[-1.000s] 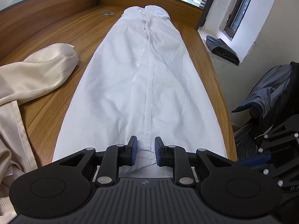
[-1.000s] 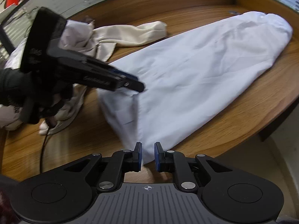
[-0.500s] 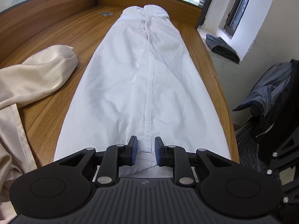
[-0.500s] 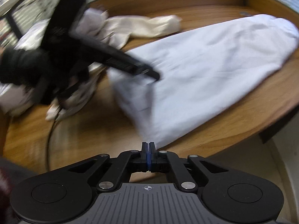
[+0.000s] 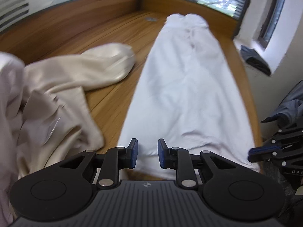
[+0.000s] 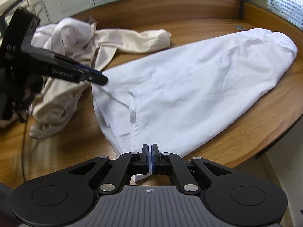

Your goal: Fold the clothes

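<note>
A white garment point(image 6: 189, 87) lies lengthwise on the wooden bench point(image 6: 265, 132), its long axis running away from both tools. The right tool point(image 6: 149, 158) is clenched on the near hem corner. The left tool point(image 5: 145, 156) stands parted over the hem's other side. Only the right view shows the pinched cloth; the left view shows cream clothes point(image 5: 75, 79) beside it.

- Crumpled cream fabric garment point(image 6: 106, 43): heaped left of the long white cloth garment point(image 6: 189, 79), blocking that side.
- Bare curved wooden tabletop point(image 6: 246, 124): open strip along the near right edge.
- Raised wooden back panel point(image 5: 85, 20): closes the far side.
</note>
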Motion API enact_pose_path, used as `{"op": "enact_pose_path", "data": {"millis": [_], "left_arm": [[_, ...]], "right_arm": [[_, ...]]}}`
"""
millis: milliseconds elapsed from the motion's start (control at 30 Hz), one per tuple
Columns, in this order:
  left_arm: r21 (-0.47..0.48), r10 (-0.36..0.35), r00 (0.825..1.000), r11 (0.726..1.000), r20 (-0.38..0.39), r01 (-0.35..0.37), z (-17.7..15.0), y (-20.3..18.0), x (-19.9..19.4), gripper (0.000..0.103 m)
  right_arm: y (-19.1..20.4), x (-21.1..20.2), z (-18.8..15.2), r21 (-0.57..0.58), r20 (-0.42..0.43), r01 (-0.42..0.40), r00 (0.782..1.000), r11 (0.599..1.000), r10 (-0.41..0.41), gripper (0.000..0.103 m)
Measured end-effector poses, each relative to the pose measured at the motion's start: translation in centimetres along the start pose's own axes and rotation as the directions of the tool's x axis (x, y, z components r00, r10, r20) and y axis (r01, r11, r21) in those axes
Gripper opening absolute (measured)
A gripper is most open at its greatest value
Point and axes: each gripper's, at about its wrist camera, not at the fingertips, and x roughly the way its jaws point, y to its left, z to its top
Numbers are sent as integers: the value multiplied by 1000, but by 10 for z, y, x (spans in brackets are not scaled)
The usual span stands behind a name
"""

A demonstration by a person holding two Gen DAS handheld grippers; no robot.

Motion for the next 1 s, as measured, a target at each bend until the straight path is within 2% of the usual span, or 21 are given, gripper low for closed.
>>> {"op": "enact_pose_path", "data": {"millis": [100, 167, 233, 267, 300, 600, 667, 700, 733, 767, 800, 900, 1000], "left_arm": [[-11, 31, 999, 999, -27, -32, -5, 8, 4, 25], [-38, 38, 999, 999, -5, -38, -5, 10, -1, 26], [-68, 47, 999, 997, 25, -46, -3, 12, -7, 38], [-84, 52, 998, 995, 40, -49, -3, 12, -10, 49], [-94, 57, 997, 994, 47, -53, -2, 14, -11, 55], [-145, 92, 994, 986, 56, -83, 2, 23, -19, 56], [-95, 80, 994, 993, 72, -74, 1, 15, -24, 61], [-68, 74, 994, 995, 80, -69, 1, 10, -27, 70], [-40, 68, 994, 997, 89, -65, 0, 6, -30, 75], [-11, 58, 994, 998, 97, -57, 0, 1, -32, 82], [17, 42, 994, 999, 100, -44, -1, -6, -34, 85], [102, -10, 995, 995, 95, 0, -6, -26, -39, 87], [202, -39, 995, 979, 91, 20, -16, -47, -38, 90]], "right_arm": [[1, 2, -5, -24, -9, -11, 1000, 1000, 10, 9], [1, -4, -3, -32, -5, -14, 1000, 999, 14, 11], [2, -13, -3, -42, 15, -20, 1000, 999, 21, 21], [3, -16, -3, -55, 22, -19, 1000, 998, 20, 27], [4, -20, -4, -76, 24, -17, 1000, 997, 19, 28], [24, -10, -11, -281, -4, -26, 1000, 959, 26, 33], [29, -5, -12, -332, -13, -21, 1000, 943, 18, 32], [30, -3, -12, -357, -15, -16, 1000, 934, 11, 31], [31, -2, -11, -370, -17, -14, 1000, 929, 8, 31], [31, -1, -10, -380, -20, -13, 1000, 925, 6, 28], [32, 0, -9, -389, -23, -12, 1000, 921, 4, 16], [32, -3, -3, -403, -16, -10, 1000, 915, 4, 8], [31, -13, 5, -401, 0, -9, 1000, 916, 10, 7]]}}
